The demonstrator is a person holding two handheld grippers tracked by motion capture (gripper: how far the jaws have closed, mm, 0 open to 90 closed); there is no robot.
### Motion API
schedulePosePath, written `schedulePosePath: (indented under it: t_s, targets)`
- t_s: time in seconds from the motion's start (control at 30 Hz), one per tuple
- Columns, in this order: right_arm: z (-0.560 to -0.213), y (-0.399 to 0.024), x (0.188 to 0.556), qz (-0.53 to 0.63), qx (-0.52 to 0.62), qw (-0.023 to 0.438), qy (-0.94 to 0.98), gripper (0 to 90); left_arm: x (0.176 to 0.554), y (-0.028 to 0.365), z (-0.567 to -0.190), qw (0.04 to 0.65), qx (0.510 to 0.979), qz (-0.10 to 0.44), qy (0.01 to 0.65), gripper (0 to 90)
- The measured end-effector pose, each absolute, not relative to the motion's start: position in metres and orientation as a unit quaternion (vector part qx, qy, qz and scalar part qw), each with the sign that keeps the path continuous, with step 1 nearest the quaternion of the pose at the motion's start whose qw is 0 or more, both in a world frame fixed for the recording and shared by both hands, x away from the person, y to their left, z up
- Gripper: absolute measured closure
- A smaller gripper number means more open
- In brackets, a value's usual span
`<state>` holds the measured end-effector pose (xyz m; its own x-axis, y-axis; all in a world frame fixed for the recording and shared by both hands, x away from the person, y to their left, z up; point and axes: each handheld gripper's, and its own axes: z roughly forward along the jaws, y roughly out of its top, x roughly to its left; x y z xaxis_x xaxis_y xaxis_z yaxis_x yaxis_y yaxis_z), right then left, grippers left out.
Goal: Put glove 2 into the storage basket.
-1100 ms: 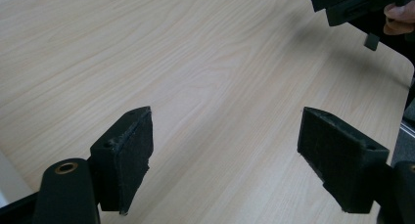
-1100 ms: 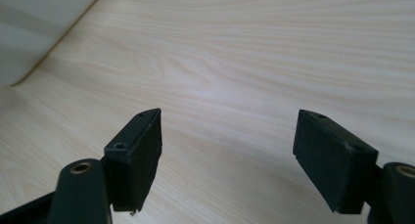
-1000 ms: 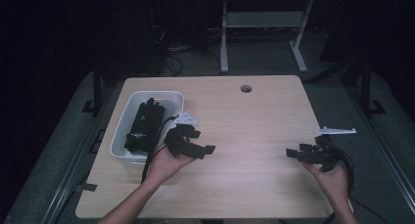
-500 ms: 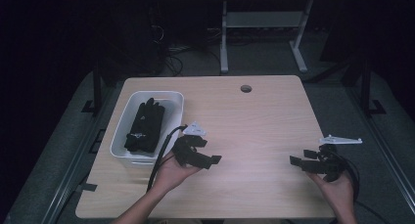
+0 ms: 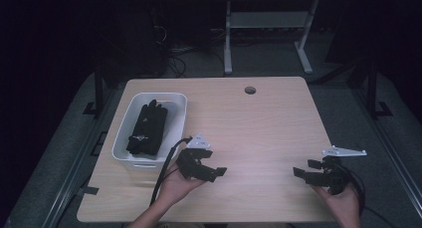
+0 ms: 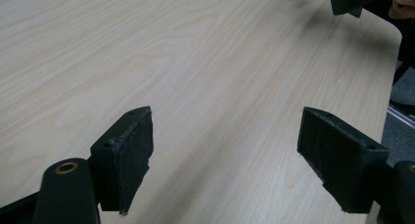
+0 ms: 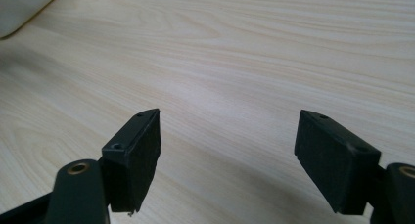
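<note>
Wooden table [image 5: 259,123]: pale grain, bare apart from the bin; both of your grippers hang over its near half.
White bin [image 5: 176,119]: sits at the table's left edge, holding black gloves [image 5: 148,127] piled inside; nothing has been lifted out.
Left gripper [image 5: 213,172]: in your left hand, just right of the bin's near corner, jaws pointing away from the bin toward the table's middle.
Left jaws: spread wide in the left gripper view, with only bare wood between the pads [image 6: 133,158].
Right gripper [image 5: 304,173]: in your right hand, far from the bin, near the table's right edge, jaws pointing back toward the bin.
Right jaws: spread wide too, nothing between the pads [image 7: 138,153]; a corner of the bin [image 7: 22,9] shows at the upper left of that view.
Change: a second ago your left gripper was over the bin's near right rim; now it is lower and nearer to you, clear of the bin. Your right hand has slid nearer to you along the right edge.
Meaning: you are empty-handed and moving away from the gloves, so I judge no pick is under way; you would have to return to the bin to take a glove.
</note>
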<state>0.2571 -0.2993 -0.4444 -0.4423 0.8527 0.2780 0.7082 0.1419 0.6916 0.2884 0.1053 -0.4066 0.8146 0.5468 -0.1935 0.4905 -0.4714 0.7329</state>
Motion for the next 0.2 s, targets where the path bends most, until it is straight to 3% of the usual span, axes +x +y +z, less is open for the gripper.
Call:
schedulePosePath:
  t_s: [0.2]
  targets:
    - [-0.4451,-0.2903,0.2508,0.403,0.506,0.103,0.756,22.6,0.2768,0.1048,-0.4147,0.42,0.857,0.036,0.297,20.9]
